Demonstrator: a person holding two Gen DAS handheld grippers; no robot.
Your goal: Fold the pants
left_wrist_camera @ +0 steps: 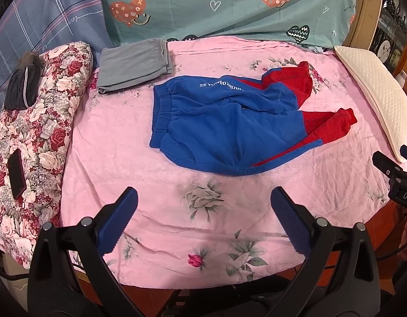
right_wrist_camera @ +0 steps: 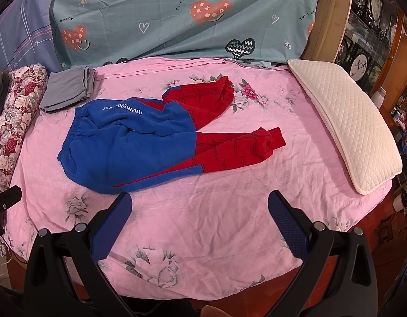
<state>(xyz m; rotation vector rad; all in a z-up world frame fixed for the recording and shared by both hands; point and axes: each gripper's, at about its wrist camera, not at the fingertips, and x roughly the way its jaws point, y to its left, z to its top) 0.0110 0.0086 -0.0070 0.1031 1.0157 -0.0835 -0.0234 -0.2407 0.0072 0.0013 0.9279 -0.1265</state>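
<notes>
One blue-red pants (left_wrist_camera: 229,132), one folded grey garment (left_wrist_camera: 134,64), one white pillow (left_wrist_camera: 375,97), two grippers (left_wrist_camera: 203,211) (right_wrist_camera: 199,212)

Even light, seemingly sharp, fisheye-warped edges.

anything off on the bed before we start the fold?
Blue and red pants lie rumpled, legs splayed apart, upper leg bunched. A dark phone-like slab sits on the floral quilt. Nothing looks damaged.

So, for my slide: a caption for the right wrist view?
Open right gripper hovers over unfolded blue-and-red pants on a pink floral bedsheet.
</notes>
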